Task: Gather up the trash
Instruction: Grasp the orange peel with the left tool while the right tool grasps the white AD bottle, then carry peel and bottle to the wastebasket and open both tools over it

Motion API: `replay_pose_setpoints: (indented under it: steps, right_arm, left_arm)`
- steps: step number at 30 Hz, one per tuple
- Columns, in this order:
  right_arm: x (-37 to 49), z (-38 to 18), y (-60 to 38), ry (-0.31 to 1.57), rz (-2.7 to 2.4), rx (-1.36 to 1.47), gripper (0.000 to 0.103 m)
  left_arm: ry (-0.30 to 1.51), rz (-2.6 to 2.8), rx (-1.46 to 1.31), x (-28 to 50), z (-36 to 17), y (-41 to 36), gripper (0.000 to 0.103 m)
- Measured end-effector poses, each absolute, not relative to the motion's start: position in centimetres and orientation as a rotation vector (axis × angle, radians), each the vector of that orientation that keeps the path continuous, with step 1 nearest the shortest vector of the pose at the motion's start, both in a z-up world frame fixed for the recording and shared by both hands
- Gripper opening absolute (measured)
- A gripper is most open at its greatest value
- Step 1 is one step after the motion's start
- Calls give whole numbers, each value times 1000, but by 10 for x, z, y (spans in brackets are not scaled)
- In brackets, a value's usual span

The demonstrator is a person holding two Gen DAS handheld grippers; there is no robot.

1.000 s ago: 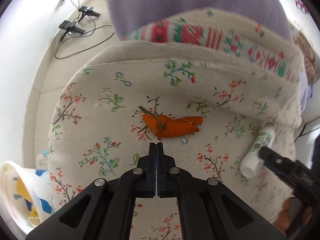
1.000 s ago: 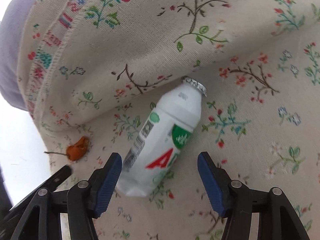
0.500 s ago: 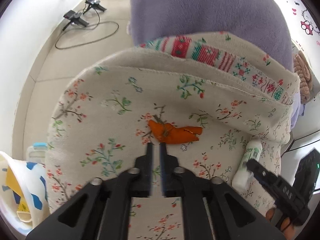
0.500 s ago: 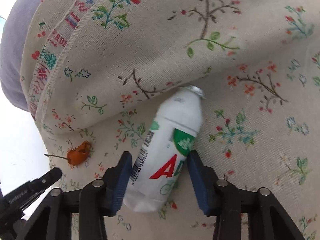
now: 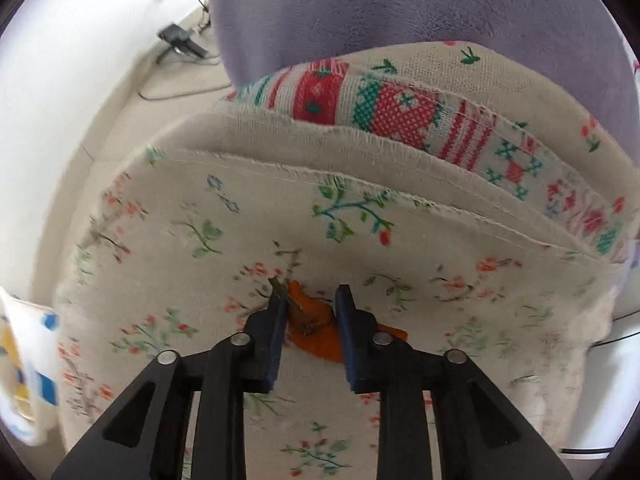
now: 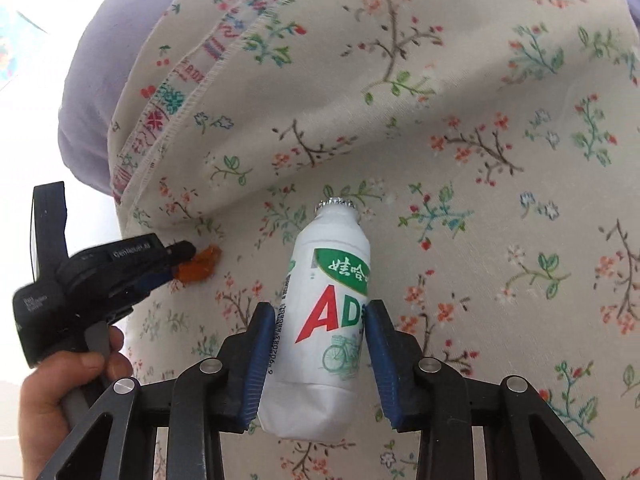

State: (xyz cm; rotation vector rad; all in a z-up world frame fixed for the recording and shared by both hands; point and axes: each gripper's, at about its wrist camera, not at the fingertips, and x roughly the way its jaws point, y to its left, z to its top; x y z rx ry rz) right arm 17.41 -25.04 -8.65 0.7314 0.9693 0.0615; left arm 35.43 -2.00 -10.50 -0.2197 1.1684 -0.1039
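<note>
My right gripper (image 6: 320, 330) has just closed: both blue pads pinch the white yogurt-drink bottle (image 6: 328, 300), which looks raised off the floral cushion (image 6: 480, 120). That one's collected, I'd say. Farther left, my left gripper (image 5: 308, 308) has parted and moved in, jaws half-open, straddling the orange peel (image 5: 316, 332) on the cloth, not yet squeezing.

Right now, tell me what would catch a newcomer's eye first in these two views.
The white drink bottle with its red and green label lies on the floral cloth, and the right claw is clamped on its lower body. Off to the bottle's left, the orange peel sits between the open pads of the left claw. Behind both, a lilac blanket bulges above the cloth's embroidered border.
</note>
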Motion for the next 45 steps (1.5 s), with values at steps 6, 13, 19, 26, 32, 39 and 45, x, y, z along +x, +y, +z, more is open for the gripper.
replay_pose_setpoints:
  steps: [6, 13, 19, 26, 32, 39, 45]
  right_arm:
    - [164, -71, -256, 921, 140, 790, 41]
    - [157, -67, -266, 902, 137, 799, 41]
    - [154, -60, -264, 866, 162, 786, 41]
    - [154, -61, -251, 887, 236, 808, 41]
    - [156, -60, -235, 877, 275, 791, 41]
    - [164, -66, -216, 894, 285, 775, 41]
    - [165, -76, -174, 945, 355, 732, 41]
  left_arm:
    - [1182, -139, -393, 347, -104, 14, 21]
    - [1131, -197, -457, 323, -79, 38, 20]
    - [1113, -218, -466, 307, -55, 54, 20]
    - [1080, -191, -444, 268, -12, 78, 20]
    - [1090, -148, -456, 248, -3, 125, 20]
    - [1089, -120, -477, 226, -3, 166, 20]
    - [1124, -19, -496, 213, -16, 214, 21]
